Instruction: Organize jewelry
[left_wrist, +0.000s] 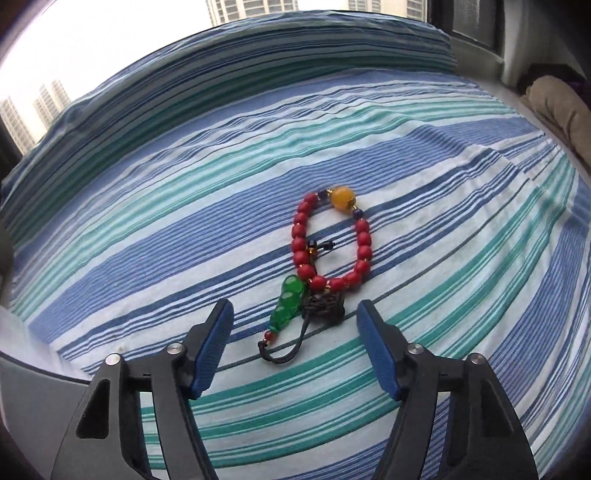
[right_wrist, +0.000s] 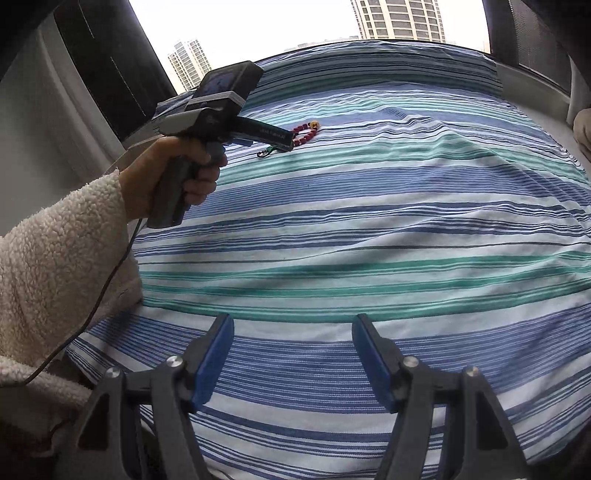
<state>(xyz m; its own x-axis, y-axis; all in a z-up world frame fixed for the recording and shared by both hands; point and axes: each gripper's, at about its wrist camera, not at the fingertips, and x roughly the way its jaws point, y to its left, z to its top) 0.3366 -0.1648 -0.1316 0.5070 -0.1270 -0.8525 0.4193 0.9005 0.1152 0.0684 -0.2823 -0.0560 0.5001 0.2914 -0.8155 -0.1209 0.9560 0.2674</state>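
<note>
Blue-padded black jaws of the left gripper (left_wrist: 293, 325) stand apart just short of the red bead bracelet (left_wrist: 330, 243), with nothing pressed between the pads; only the bracelet's green gourd-shaped glass pendant (left_wrist: 286, 308) and its black knotted cord (left_wrist: 323, 314) reach into the gap, lying loose on the cloth. That bracelet, a loop of round red beads with one large amber-yellow bead (left_wrist: 342, 197) at its far end, lies flat on the blue, teal and white striped bedsheet (left_wrist: 147, 221). Well on the near side of the bracelet (right_wrist: 304, 133), the right gripper (right_wrist: 291, 332) hangs over bare sheet, its jaws parted and empty. Left of the bracelet, a hand (right_wrist: 177, 177) in a cream fleece sleeve (right_wrist: 55, 258) grips the left tool's grey handle.
</note>
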